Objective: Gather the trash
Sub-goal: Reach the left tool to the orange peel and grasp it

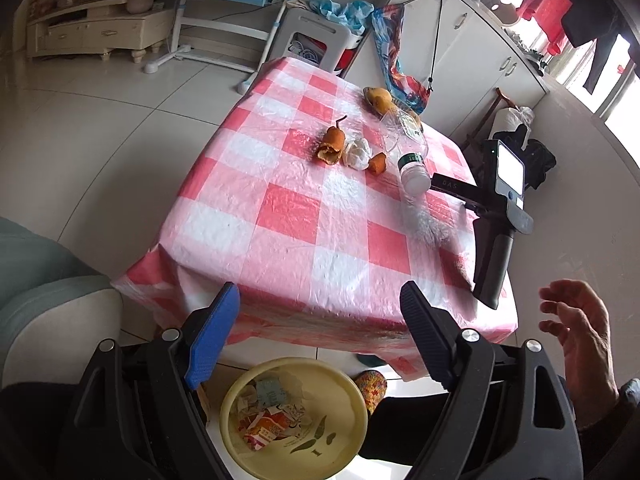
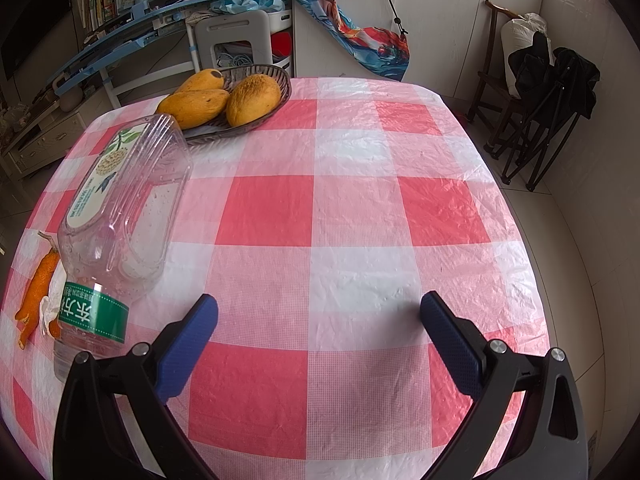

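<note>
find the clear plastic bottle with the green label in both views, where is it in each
Left wrist view: the clear plastic bottle with the green label lies on its side at the table's right edge, right of centre, white cap nearest the camera.
Right wrist view: the same bottle fills the left side, lying beside the left blue finger.
Shared landmark: the orange peel pieces lie just left of the bottle in both.
</note>
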### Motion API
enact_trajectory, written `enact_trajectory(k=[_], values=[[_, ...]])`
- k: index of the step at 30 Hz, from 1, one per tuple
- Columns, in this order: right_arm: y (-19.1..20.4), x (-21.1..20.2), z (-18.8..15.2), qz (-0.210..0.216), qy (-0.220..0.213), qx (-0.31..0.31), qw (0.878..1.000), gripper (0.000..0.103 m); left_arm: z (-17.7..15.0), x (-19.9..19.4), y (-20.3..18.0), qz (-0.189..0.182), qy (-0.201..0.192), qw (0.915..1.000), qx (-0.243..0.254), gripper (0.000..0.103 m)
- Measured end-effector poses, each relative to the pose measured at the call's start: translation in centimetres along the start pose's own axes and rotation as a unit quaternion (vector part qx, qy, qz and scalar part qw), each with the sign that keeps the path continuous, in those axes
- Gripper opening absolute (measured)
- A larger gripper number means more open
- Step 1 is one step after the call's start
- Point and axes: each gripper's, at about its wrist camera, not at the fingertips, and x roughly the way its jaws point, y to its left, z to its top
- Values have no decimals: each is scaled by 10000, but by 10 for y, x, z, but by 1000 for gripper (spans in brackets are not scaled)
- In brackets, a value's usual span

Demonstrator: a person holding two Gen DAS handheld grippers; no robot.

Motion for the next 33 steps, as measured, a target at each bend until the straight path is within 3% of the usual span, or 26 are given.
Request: enact_trajectory(k=[5, 12, 22, 25, 28, 30, 33], values=[[0, 0, 0, 1, -2, 0, 10000, 96, 38, 25, -13, 247, -12, 9991, 331, 79], [0, 0, 1, 3, -5, -1, 10000, 96, 99, 84, -18, 436, 146, 9982, 393, 79], [0, 0, 0, 6, -9, -1, 10000, 96, 143, 159, -30, 649, 444, 9946, 681, 73], [0, 0, 0, 35, 9, -22, 10000, 96, 146, 172, -33, 619, 545, 9933, 805, 65], [-1, 1, 2, 199, 179, -219, 9994, 96, 146, 185, -35, 581, 699, 9913, 952, 44], [-10, -2, 6, 224, 277, 36, 9994, 96, 146, 189, -37, 604, 664, 9903, 1058, 28], [-30, -28, 13, 568, -212, 613, 9963, 96, 147, 190, -38, 525, 679, 9903, 1093, 20]])
